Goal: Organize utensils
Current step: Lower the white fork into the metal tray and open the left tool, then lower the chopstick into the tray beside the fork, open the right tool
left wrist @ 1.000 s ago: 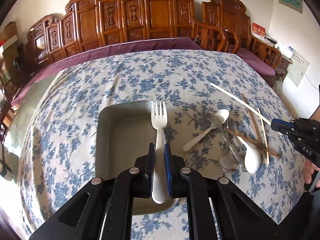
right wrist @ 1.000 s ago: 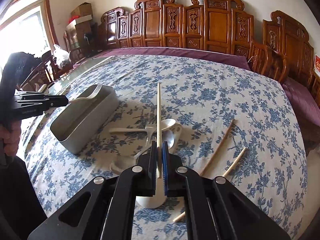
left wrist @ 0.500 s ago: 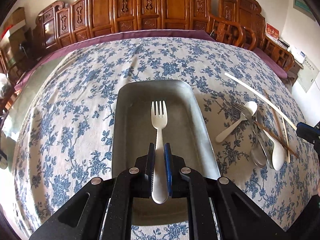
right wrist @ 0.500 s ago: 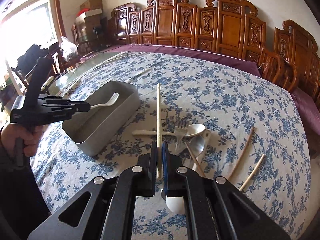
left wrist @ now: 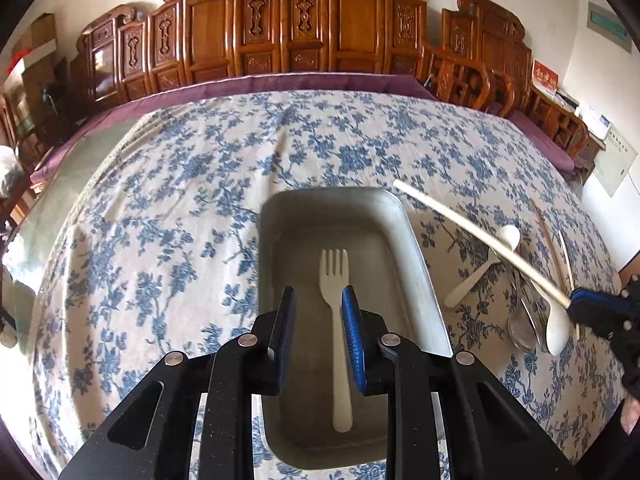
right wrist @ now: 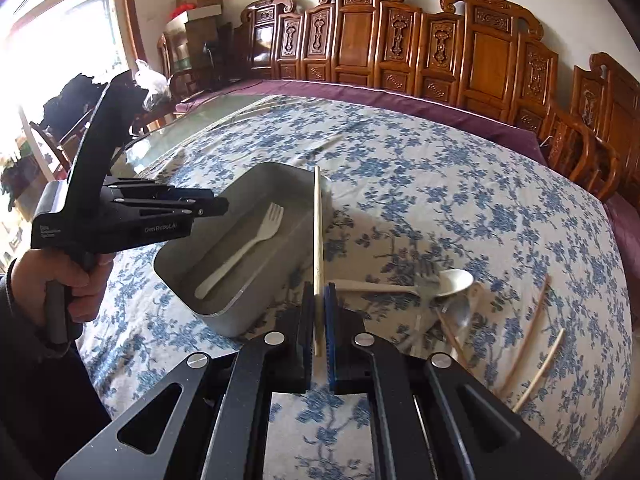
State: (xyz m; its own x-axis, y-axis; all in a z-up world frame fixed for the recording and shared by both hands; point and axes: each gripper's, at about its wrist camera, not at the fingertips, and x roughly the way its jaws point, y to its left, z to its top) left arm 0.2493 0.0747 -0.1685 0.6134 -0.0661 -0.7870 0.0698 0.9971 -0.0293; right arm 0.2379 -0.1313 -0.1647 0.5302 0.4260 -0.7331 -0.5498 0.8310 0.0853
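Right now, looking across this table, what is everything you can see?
tray: one, grey metal, on the tablecloth.
fork: one, white, lying in the tray.
held chopstick: one, pale, its tip over the tray's rim.
loose chopsticks: at least three, tan and brown, right of the tray.
spoons: white and metal, heaped, count unclear.
tablecloth: one, white with blue flowers.
chairs: several, carved brown wood, along the wall.
left gripper: black, jaws opening above the fork.
right gripper: black, shut on the held chopstick.
hand: one, holding the left gripper.
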